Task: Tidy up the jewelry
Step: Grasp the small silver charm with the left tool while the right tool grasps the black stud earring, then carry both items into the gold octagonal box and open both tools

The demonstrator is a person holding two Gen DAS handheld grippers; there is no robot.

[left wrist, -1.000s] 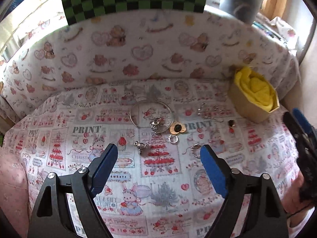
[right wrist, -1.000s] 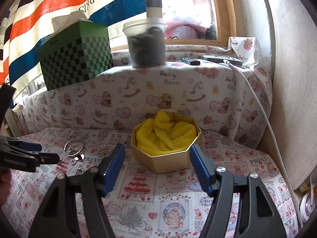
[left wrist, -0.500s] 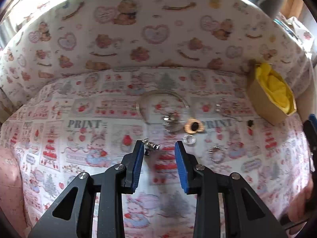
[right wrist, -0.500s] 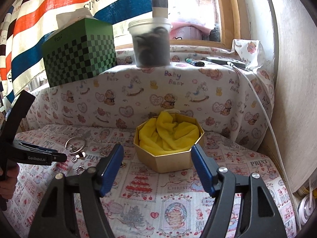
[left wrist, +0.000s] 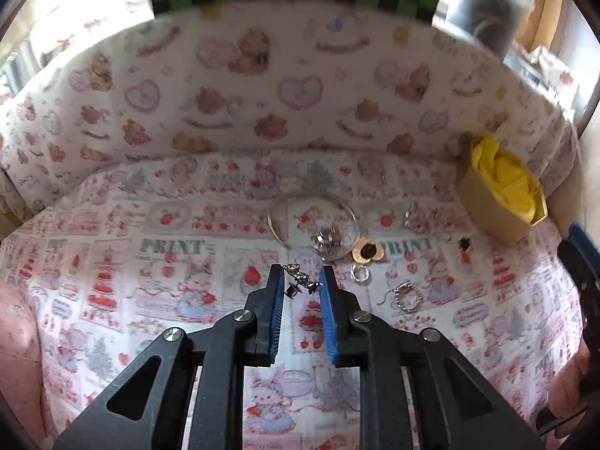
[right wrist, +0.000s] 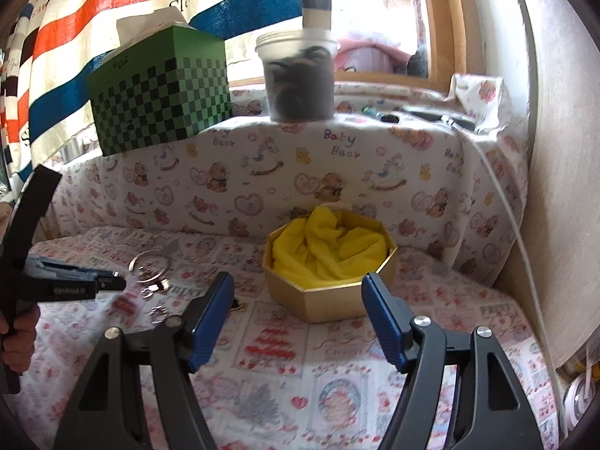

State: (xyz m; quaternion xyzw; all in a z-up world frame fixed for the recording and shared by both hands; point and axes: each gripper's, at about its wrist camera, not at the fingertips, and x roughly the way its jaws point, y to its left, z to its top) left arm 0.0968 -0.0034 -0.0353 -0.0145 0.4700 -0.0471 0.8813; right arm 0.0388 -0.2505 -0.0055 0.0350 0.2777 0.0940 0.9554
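My left gripper (left wrist: 300, 277) points down at the patterned cloth and its blue jaws are closing, with a small silver charm (left wrist: 300, 283) spanning the narrow gap and touching both pads. Just beyond lie a thin silver bangle (left wrist: 311, 217), a gold flower piece (left wrist: 367, 252), a small ring (left wrist: 359, 273) and a beaded ring (left wrist: 407, 297). An octagonal gold box (right wrist: 330, 302) lined with yellow cloth (right wrist: 330, 247) sits in front of my right gripper (right wrist: 300, 292), which stands open and empty. The right wrist view shows the left gripper (right wrist: 112, 281) low at the left, near the bangle (right wrist: 150, 262).
A padded teddy-bear-print wall (right wrist: 285, 172) rings the cloth at the back. On its ledge stand a green checkered tissue box (right wrist: 161, 101) and a clear jar (right wrist: 298, 78). A white cable (right wrist: 502, 195) runs down the right side. A silver heart piece (left wrist: 416, 217) and a dark stud (left wrist: 465, 243) lie near the box.
The left jaws have come together from wide open to a narrow gap around the silver charm, and the gripper has closed in on it. The right gripper has held still.
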